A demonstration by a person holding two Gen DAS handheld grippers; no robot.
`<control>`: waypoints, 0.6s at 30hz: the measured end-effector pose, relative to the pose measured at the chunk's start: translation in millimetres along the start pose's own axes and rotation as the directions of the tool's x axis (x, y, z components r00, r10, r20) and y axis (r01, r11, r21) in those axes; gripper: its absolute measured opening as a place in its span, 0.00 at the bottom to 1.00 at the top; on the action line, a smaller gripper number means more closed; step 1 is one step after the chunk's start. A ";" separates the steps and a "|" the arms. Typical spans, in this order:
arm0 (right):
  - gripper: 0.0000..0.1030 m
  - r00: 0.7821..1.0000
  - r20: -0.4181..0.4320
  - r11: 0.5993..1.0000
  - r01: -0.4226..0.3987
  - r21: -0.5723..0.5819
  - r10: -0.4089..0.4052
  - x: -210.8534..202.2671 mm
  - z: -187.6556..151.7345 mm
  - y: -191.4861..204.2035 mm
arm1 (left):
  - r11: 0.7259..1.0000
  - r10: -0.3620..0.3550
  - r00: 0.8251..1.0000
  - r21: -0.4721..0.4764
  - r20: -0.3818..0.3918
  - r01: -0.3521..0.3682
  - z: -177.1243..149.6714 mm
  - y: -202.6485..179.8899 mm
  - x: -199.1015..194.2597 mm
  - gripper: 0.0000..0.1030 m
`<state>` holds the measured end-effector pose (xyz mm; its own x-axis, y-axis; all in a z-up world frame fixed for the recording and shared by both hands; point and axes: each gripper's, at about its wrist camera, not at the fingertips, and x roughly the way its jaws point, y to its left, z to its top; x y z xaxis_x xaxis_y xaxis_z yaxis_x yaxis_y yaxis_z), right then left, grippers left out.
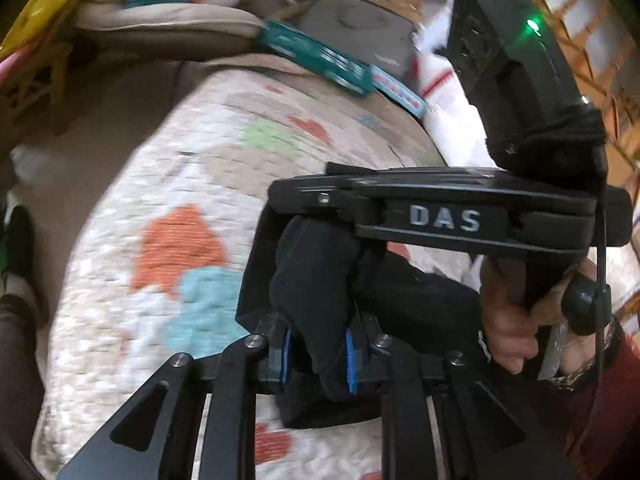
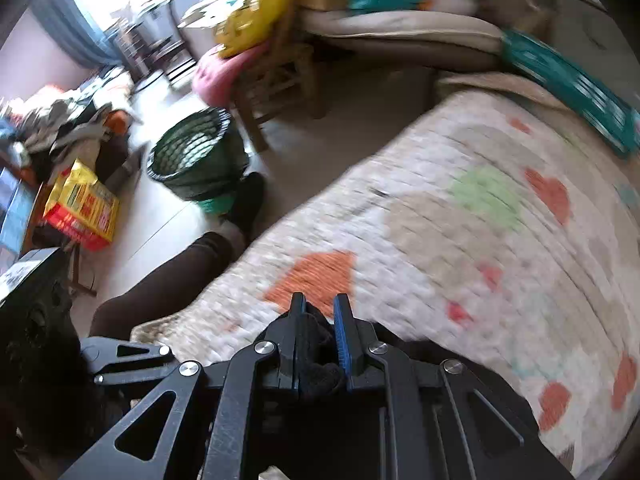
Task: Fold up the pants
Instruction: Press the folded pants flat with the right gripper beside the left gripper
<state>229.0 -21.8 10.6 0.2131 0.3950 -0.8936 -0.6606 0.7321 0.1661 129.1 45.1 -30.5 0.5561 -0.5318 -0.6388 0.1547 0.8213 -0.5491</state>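
Observation:
The black pants [image 1: 320, 280] are bunched between the blue pads of my left gripper [image 1: 318, 356], which is shut on them above the quilt [image 1: 160, 184]. The right gripper's black body, marked DAS, crosses the left wrist view just beyond, with the hand holding it at the right [image 1: 508, 312]. In the right wrist view my right gripper [image 2: 320, 316] is shut on a fold of the black pants [image 2: 318, 364], held over the quilt's near edge [image 2: 440, 240]. Most of the pants hang below, hidden.
The quilt has coloured hearts and covers a bed or sofa. A teal box [image 1: 320, 60] lies at its far edge. On the floor to the left stand a green basket [image 2: 196, 156], a wooden chair [image 2: 276, 80], a red-yellow box [image 2: 84, 208] and clutter.

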 end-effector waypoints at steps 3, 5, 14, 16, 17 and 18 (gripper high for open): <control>0.15 1.000 0.005 0.997 0.020 0.071 -0.020 -7.8 -24.2 -31.5 | 0.997 0.002 0.998 0.073 -0.058 0.002 -8.9 -37.7 33.2 0.19; 0.15 0.999 0.003 0.990 0.033 0.137 -0.034 -11.3 -49.5 -60.4 | 0.995 -0.002 0.995 0.095 -0.102 0.012 -14.3 -56.7 55.7 0.19; 0.44 0.994 -0.013 0.911 0.101 0.400 -0.105 -23.0 -135.6 -165.1 | 0.978 -0.031 0.976 0.193 -0.217 0.074 -50.9 -111.4 83.8 0.40; 0.53 0.987 0.022 0.871 0.132 0.474 -0.161 -46.1 -150.2 -186.2 | 0.967 -0.056 0.974 0.230 -0.219 0.107 -59.2 -116.8 63.5 0.46; 0.53 0.981 0.031 0.851 0.150 0.503 -0.192 -56.4 -155.4 -193.1 | 0.963 -0.065 0.974 0.242 -0.218 0.119 -63.0 -116.2 51.9 0.49; 0.53 0.972 0.035 0.826 0.179 0.534 -0.233 -67.0 -160.5 -199.0 | 0.960 -0.060 0.975 0.254 -0.215 0.115 -66.5 -112.6 39.1 0.52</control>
<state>230.7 -283.0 -29.5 0.3863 0.2330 -0.8925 -0.1231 0.9719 0.2005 79.1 -81.9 -29.4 0.3569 -0.6120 -0.7057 0.4198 0.7800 -0.4642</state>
